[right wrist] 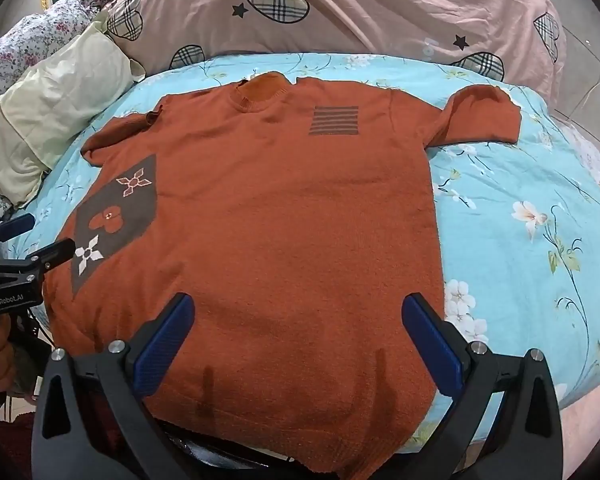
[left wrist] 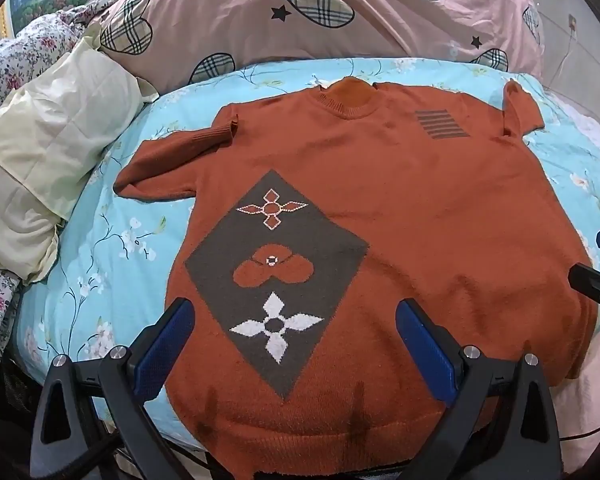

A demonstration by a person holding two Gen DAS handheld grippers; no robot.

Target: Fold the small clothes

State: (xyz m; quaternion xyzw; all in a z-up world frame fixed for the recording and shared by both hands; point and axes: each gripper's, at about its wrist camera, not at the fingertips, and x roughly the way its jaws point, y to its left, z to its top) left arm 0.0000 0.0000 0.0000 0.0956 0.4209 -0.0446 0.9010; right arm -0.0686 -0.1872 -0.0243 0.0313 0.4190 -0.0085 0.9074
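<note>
While poised over the sweater (left wrist: 380,208) hem at the bed's (right wrist: 520,240) near edge, both spread wide, empty: left gripper (left wrist: 296,344), right gripper (right wrist: 298,340); fold unstarted, needs gripping a sleeve.

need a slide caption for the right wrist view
Open right gripper over an orange sweater spread flat on a floral blue bedsheet.

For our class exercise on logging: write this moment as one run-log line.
stage: before first fold | orange sweater: spread flat, front up, on blue floral sheet | left tongs: open, empty, above hem | right tongs: open, empty, above hem
</note>
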